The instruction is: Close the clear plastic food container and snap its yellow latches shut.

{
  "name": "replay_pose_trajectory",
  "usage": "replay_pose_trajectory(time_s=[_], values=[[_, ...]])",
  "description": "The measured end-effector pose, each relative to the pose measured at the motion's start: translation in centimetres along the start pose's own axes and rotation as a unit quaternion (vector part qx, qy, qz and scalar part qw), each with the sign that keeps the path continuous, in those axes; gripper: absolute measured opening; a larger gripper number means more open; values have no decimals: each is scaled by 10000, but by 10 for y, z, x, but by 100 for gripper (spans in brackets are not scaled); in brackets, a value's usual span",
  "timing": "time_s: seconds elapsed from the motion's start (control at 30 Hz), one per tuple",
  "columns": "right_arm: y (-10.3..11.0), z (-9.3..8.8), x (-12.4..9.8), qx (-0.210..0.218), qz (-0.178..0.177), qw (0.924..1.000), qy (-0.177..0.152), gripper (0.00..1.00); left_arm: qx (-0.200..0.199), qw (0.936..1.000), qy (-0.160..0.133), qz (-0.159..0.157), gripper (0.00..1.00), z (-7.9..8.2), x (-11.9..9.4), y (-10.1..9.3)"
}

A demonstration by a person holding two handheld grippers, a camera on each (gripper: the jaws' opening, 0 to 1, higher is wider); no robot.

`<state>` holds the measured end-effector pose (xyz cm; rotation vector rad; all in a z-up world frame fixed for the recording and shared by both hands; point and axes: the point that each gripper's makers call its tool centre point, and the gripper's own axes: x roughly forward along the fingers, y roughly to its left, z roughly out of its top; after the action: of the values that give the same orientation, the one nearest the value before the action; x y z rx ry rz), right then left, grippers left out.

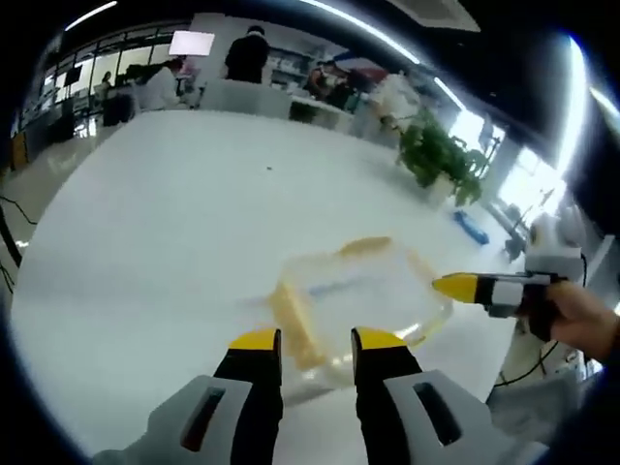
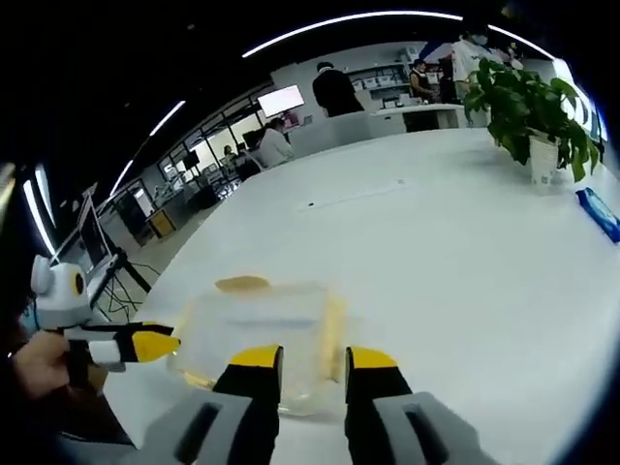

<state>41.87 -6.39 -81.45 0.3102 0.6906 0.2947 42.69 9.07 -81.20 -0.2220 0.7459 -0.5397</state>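
Flanking clear container (image 1: pixel 358 300) — L gripper (image 1: pixel 316 339), R gripper (image 2: pixel 314 357) part-open, empty.

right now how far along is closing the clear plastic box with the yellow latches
The lid looks already down on the clear plastic food container on the white table. In hand: both grippers are at it, the left gripper open at one end and the right gripper open at the other. A yellow latch sticks out at one side; the pictures are too blurred to tell whether any latch is snapped, so latching appears to be left.
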Motion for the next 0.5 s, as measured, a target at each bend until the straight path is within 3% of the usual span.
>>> replay_pose_trajectory(time_s=[0.13,0.37,0.5], values=[[-1,0,2,11,97,9999,139,24,-286,9996,47,63,27,-2,2,1],[0,1,5,-140,374,9982,454,24,-168,9999,28,28,26,-2,3,0],[1,1,7,-192,483,9965,651,24,41,9994,323,-64,24,-2,4,-1]])
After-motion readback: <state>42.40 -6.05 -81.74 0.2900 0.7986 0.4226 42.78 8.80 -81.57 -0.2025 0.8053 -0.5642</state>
